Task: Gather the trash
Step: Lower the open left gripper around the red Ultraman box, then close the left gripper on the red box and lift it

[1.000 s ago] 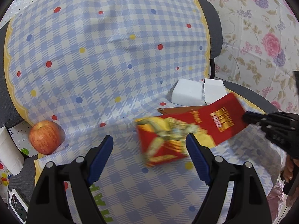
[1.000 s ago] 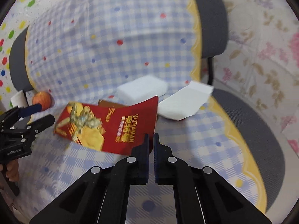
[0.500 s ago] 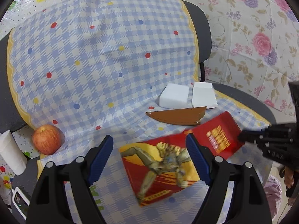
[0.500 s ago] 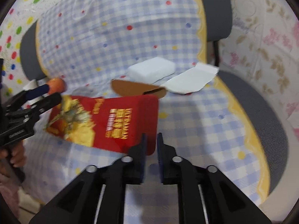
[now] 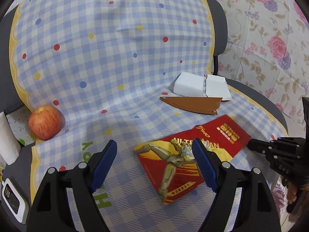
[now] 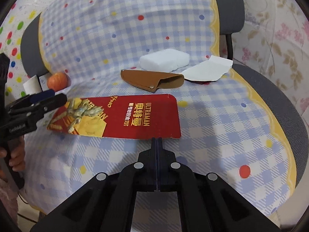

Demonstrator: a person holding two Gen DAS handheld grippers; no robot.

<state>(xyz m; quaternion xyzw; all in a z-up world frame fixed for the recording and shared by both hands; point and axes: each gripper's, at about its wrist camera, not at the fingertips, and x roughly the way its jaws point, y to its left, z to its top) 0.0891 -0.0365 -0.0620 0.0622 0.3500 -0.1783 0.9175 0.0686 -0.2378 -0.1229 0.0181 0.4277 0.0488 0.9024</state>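
Observation:
A flat red Ultraman card packet [image 6: 123,116] hangs over the checked cloth on the chair seat, and my right gripper [image 6: 156,139] is shut on its near edge. It also shows in the left wrist view [image 5: 185,158], low in the middle. My left gripper [image 5: 154,164] is open with its blue pads on either side of the packet's left end, not touching it. A brown leather sheath [image 6: 154,80], a white foam block [image 6: 164,60] and a torn white paper [image 6: 208,70] lie behind the packet.
A red apple [image 5: 45,122] sits at the cloth's left edge, beside a white roll [image 5: 7,141] and a small white device [image 5: 11,199]. The grey chair back [image 6: 229,5] rises behind, draped in the checked cloth [image 5: 108,44]. A floral sheet [image 5: 270,38] hangs at right.
My right gripper has carried the packet down and toward the seat's front. The brown sheath under it is now uncovered. My left gripper stays open around the packet's end.

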